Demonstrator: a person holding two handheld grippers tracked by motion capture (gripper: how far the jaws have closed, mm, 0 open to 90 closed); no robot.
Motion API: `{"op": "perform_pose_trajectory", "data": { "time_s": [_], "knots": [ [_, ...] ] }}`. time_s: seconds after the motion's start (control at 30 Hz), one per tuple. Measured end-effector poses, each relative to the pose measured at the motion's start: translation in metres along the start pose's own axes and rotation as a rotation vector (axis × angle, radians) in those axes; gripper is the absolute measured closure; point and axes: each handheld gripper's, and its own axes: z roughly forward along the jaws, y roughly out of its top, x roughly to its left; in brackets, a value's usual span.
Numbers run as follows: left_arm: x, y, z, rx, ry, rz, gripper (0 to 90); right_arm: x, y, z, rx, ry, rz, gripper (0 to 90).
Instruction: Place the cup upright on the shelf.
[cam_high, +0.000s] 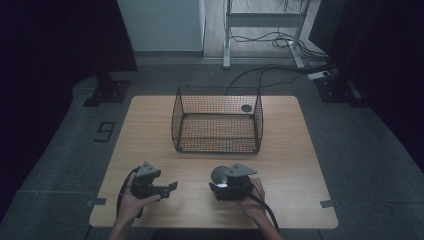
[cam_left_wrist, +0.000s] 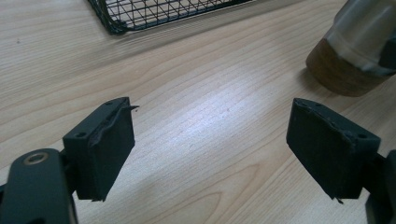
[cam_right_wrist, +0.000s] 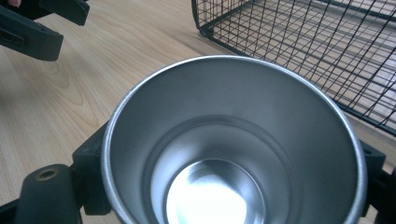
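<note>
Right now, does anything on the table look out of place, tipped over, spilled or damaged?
Slightly. The left gripper stands open, and the lining of its black jaw pads looks frayed and peeling at the edges. Otherwise nothing stands out: the round steel cup is unspilled between the right gripper's jaws, and the black wire-mesh basket sits upright.

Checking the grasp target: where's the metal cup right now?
High view: the metal cup sits between the right gripper's jaws on the table's near edge, in front of the wire basket and right of the left gripper.

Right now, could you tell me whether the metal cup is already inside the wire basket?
No, the metal cup sits between the right gripper's jaws on the table, in front of the wire basket.
</note>
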Motion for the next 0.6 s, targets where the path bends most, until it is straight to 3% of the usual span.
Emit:
{"op": "perform_pose_trajectory", "data": {
  "time_s": [0.33,0.6],
  "knots": [
    [0.004,0.001,-0.009,-0.026,0.009,-0.013,15.6,-0.002,0.005,-0.008,-0.024,-0.006,-0.003,18.4],
    [0.003,0.001,-0.007,-0.02,0.003,-0.007,15.6,-0.005,0.012,-0.017,-0.046,-0.018,-0.006,18.3]
  ]
}}
